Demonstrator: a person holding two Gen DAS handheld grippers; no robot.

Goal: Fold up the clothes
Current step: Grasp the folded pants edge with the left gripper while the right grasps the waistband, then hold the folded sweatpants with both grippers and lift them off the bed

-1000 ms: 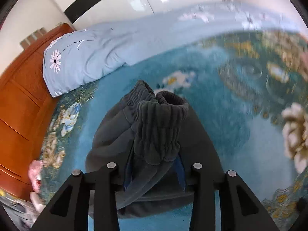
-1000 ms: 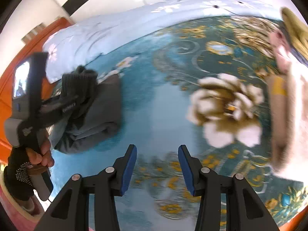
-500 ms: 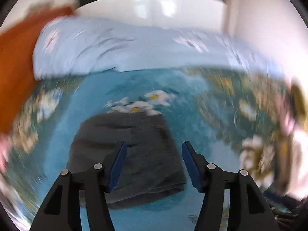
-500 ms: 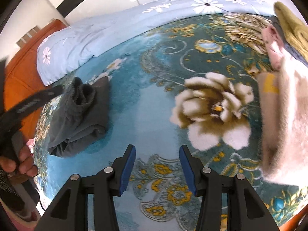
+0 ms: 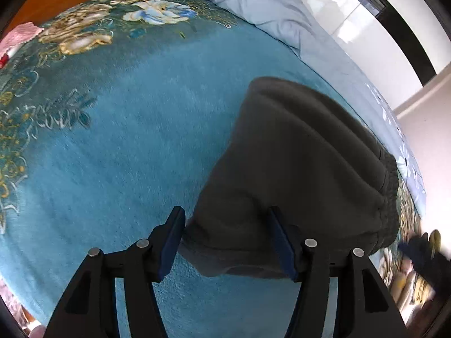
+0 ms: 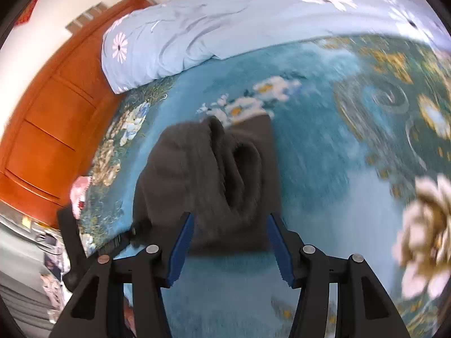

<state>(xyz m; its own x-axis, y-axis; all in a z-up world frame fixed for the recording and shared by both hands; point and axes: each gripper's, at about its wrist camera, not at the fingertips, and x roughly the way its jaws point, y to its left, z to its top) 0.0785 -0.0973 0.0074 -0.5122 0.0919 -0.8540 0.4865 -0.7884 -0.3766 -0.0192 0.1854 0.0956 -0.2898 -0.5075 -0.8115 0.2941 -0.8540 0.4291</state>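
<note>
Between both open claws [image 5: 225, 239] [image 6: 229, 246]: folded trousers' [image 6: 208, 180] near edge.

1. The left gripper [image 5: 227, 242], clamped on the dark grey garment [image 5: 296, 174] a second ago, is now standing open, the folded cloth lying toward 1 o'clock.
2. The right gripper [image 6: 229, 249] is now facing the garment [image 6: 214, 180] at 12 o'clock, jaws apart, possibly touching its near edge.
</note>
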